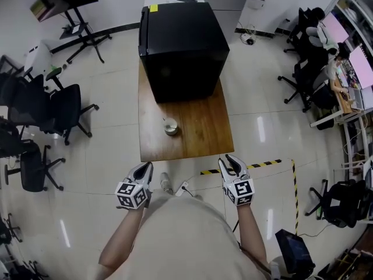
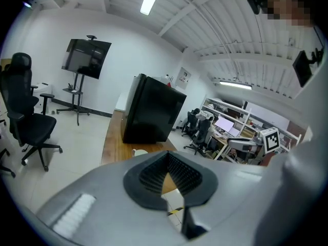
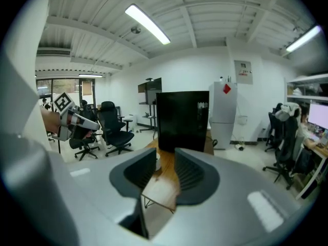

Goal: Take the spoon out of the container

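A small metal container [image 1: 171, 127] stands near the front middle of the wooden table [image 1: 204, 139]; what lies inside it is too small to tell. Both grippers hang short of the table's near edge, close to the person's body. My left gripper [image 1: 147, 167] is off the table's left corner, its fingertips meeting with nothing in them. My right gripper [image 1: 229, 160] is off the right corner, jaws apart and empty. The container shows small and pale in the left gripper view [image 2: 139, 151] beyond my left gripper [image 2: 166, 157]. It also shows past my right gripper [image 3: 165, 160] as a white container [image 3: 157, 161].
A large black cabinet [image 1: 182, 45] fills the table's far half. Black office chairs [image 1: 58, 107] stand to the left, desks and more chairs [image 1: 317, 80] to the right. Yellow-black tape [image 1: 256, 165] and a white power strip [image 1: 182, 188] lie on the floor by the near edge.
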Action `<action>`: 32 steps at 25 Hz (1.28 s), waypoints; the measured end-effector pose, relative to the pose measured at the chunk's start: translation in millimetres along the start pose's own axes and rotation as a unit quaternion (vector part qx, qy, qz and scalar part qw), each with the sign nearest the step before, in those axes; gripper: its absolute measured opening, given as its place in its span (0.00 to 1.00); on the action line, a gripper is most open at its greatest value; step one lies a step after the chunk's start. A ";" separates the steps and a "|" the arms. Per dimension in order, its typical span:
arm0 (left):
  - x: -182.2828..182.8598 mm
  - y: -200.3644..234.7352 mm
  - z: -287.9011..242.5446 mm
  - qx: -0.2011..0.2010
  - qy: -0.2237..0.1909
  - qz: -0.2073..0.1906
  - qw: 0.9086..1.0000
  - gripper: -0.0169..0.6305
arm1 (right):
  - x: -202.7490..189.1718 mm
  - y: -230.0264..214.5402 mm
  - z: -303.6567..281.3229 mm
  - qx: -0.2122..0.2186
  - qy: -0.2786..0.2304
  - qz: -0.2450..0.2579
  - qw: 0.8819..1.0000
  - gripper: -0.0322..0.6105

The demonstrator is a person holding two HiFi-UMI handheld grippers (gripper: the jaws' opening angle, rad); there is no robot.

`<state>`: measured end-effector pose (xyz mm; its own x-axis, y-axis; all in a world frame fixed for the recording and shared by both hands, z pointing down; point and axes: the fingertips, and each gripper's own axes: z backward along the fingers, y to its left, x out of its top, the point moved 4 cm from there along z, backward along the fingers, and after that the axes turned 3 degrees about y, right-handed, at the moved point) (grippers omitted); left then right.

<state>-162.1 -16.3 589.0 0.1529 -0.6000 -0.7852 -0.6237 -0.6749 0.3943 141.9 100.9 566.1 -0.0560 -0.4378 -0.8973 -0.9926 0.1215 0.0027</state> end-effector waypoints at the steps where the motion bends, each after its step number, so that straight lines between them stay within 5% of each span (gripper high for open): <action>1: 2.2 6.4 -0.4 -0.002 0.000 0.002 1.000 0.02 | 3.0 5.4 -6.1 0.002 0.003 0.001 1.000 0.23; 16: 3.4 88.6 -5.0 -0.046 0.022 0.001 0.999 0.02 | 30.1 65.9 -85.2 -0.010 0.031 0.023 0.999 0.23; 32: 22.0 97.4 -10.4 -0.074 0.005 0.013 0.997 0.02 | 45.2 84.9 -110.6 -0.001 0.068 0.077 0.995 0.23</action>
<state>-211.5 -99.8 615.1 0.1462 -0.6227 -0.7687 -0.5077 -0.7141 0.4819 43.2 -7.2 574.6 -0.2221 -0.5304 -0.8181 -0.9711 0.1953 0.1371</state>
